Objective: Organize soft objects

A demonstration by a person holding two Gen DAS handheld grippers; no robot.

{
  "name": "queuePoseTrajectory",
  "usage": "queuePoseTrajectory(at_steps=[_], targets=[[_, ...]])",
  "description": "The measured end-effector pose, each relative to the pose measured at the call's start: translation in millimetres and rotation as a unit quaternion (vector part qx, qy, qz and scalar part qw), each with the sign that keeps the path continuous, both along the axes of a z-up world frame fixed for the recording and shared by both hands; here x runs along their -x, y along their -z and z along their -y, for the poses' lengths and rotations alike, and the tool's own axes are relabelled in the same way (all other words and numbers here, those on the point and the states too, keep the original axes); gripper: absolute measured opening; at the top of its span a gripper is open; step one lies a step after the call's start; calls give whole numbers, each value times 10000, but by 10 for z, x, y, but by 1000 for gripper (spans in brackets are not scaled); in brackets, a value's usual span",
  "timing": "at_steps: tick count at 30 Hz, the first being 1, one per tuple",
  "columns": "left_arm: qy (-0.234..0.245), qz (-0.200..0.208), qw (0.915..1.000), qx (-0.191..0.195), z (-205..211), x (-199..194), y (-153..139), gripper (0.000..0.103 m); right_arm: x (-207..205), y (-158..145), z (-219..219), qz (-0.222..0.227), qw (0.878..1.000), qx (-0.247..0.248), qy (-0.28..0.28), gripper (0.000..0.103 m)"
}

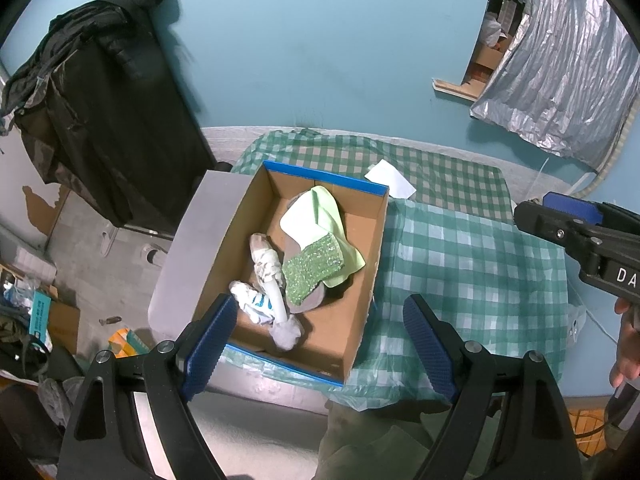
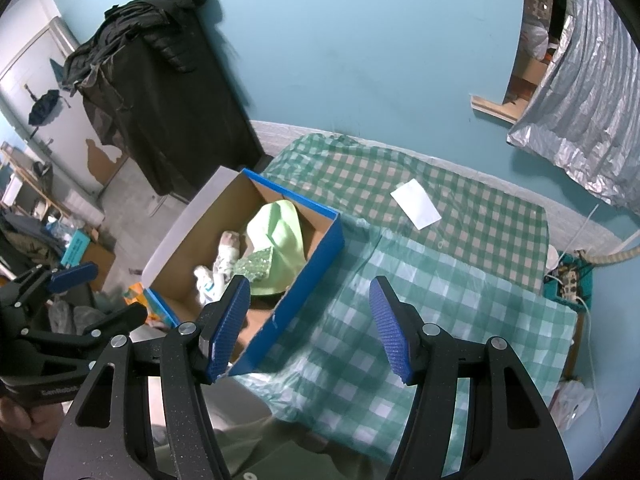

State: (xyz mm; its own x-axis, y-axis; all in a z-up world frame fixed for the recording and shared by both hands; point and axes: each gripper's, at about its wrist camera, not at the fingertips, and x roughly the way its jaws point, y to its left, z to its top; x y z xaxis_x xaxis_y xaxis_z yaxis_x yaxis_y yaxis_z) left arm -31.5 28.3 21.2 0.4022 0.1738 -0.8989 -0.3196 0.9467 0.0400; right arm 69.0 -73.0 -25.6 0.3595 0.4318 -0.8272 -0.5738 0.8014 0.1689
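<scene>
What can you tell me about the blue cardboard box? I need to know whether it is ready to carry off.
The open blue cardboard box has a brown inside, blue outer walls and no lid. It sits upright on the green checked tablecloth, at the table's left edge. Inside lie a pale green cloth, a glittery green sponge and rolled white socks. Neither gripper touches it.

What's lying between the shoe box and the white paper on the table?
Only checked tablecloth. In the right wrist view, the stretch from the shoe box to the white paper is bare cloth, nothing on it.
</scene>
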Motion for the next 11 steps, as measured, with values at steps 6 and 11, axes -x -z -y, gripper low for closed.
queuePoseTrajectory(at_steps=[6, 11], targets=[[43, -1, 10000, -10, 16, 15, 8, 86, 46, 10, 19, -15, 10000, -5, 31, 62], [64, -39, 10000, -6, 29, 5, 16, 86, 70, 11, 31, -13, 10000, -3, 47, 62]])
